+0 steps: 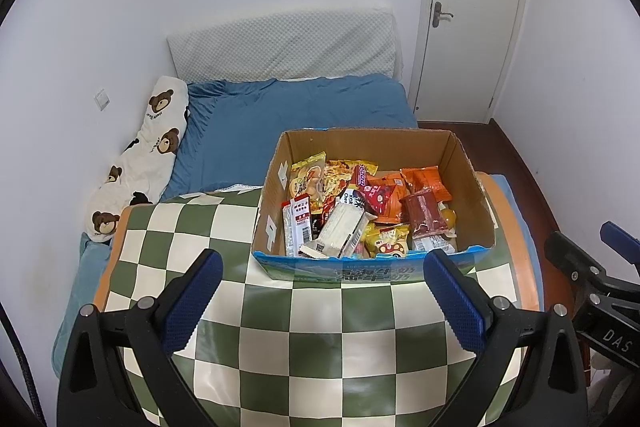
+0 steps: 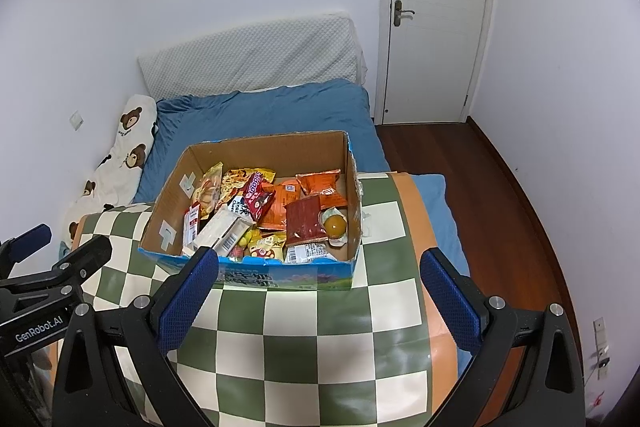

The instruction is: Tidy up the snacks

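Cardboard box (image 1: 472, 187) of snacks (image 1: 360, 211) sits at the far edge of the checked table (image 1: 280, 347). Left gripper (image 1: 322, 291) and right gripper (image 2: 320, 287) hover before the box, both wide open, empty; bare cloth between.

Even cool indoor light, sharp, fisheye-bowed edges
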Demonstrator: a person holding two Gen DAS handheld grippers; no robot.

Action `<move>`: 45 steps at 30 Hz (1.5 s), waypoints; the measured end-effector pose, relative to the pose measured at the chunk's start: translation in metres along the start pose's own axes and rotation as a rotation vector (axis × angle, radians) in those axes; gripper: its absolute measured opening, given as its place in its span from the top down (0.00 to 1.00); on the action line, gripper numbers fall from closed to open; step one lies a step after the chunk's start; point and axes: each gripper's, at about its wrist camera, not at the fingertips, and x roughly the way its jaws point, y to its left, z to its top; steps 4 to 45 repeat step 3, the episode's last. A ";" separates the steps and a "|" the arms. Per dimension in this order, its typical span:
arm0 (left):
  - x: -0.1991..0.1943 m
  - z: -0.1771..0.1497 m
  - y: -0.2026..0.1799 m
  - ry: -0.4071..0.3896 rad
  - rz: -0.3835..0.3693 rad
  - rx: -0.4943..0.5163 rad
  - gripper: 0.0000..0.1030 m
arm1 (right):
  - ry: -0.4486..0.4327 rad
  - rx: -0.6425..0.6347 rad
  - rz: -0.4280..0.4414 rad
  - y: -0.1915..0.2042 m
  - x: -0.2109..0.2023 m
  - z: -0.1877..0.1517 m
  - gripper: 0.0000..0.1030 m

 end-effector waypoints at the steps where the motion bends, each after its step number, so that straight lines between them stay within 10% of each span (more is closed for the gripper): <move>1: -0.001 0.000 0.000 -0.002 0.001 0.000 0.00 | -0.001 -0.001 -0.002 0.000 0.000 0.000 0.00; 45: -0.001 0.000 -0.001 -0.004 0.001 0.002 0.00 | 0.002 0.001 0.002 -0.001 0.000 0.000 0.00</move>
